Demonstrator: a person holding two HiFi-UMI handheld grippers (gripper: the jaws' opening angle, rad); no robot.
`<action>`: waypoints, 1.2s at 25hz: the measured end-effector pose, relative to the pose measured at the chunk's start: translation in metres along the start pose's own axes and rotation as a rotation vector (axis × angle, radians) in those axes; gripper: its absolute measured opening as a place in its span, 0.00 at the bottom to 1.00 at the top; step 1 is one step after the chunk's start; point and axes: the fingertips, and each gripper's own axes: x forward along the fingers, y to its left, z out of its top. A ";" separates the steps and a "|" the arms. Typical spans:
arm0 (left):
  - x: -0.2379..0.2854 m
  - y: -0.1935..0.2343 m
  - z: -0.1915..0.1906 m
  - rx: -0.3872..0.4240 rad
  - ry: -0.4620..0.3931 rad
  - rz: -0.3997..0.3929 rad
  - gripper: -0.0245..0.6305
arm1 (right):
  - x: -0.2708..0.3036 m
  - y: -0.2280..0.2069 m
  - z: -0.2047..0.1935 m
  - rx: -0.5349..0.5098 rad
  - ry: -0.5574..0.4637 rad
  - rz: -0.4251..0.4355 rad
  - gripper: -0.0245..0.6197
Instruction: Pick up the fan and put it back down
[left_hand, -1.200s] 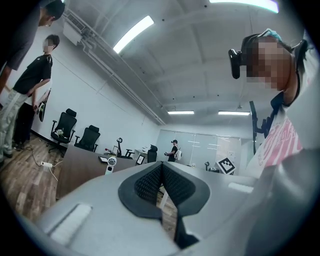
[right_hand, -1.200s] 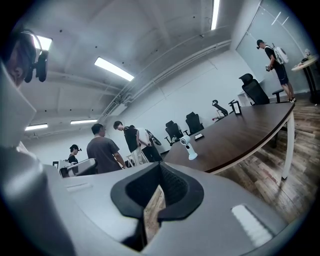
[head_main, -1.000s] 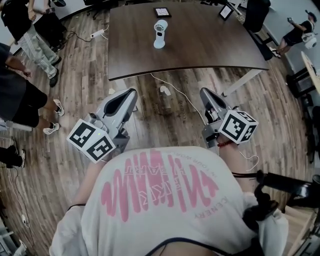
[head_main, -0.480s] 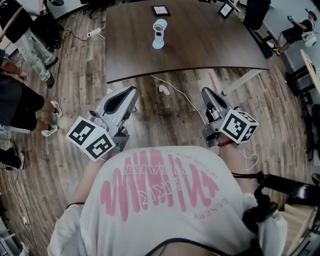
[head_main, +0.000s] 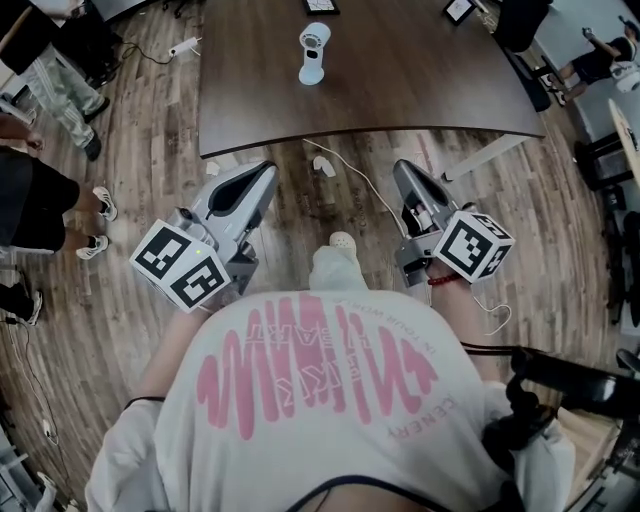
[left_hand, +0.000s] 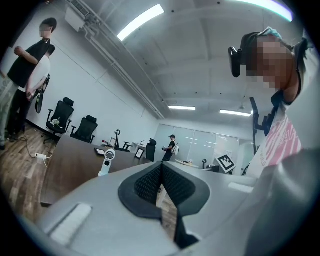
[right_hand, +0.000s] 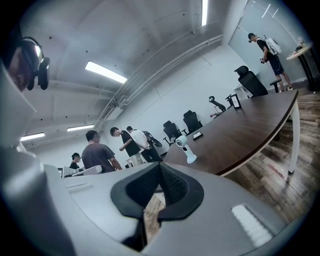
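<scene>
Fan: we've got the white fan (head_main: 313, 52) standing upright on the dark table (head_main: 430, 95), well ahead of both grippers, and nothing is touching it.
Left gripper: our left gripper (head_main: 264, 172) hangs over the wood floor (head_main: 150, 150), short of the table's near edge. Its jaws are pressed together with nothing between them.
Right gripper: our right gripper (head_main: 401, 168) is level with the left, jaws closed and empty too.
Bystanders: people (head_main: 55, 85) stand on the floor to our left.
</scene>
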 end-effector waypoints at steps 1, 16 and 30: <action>0.005 0.002 0.000 0.004 -0.002 0.002 0.06 | 0.005 -0.002 0.003 -0.012 0.004 0.015 0.05; 0.086 0.103 -0.013 -0.053 -0.097 0.301 0.06 | 0.140 -0.093 0.054 -0.079 0.130 0.296 0.05; 0.119 0.187 0.003 -0.061 -0.144 0.575 0.06 | 0.300 -0.144 0.071 -0.134 0.341 0.428 0.05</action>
